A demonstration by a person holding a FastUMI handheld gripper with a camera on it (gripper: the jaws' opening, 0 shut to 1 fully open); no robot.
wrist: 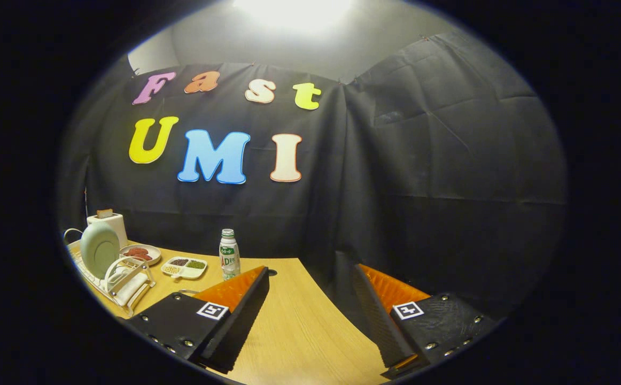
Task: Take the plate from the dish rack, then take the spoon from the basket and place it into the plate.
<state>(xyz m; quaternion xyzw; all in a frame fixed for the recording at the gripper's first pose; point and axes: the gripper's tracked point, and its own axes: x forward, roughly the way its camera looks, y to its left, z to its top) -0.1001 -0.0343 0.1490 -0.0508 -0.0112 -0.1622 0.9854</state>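
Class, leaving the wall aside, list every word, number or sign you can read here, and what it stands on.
On the bottle: label print too blurred to read.
On the gripper: a square black-and-white coded marker on each finger's base, a pattern with no words; the fingers are open above the table, holding nothing.
Nothing else bears readable text.

Cloth-walled booth (449,160) — mock kitchen table (300,331)

Wooden worktop (300,326) — on it a white dish rack (121,278), a small plate of reddish food (140,253), a divided snack tray (184,267), a bottle (229,254) and a toaster (108,223) at the far end.
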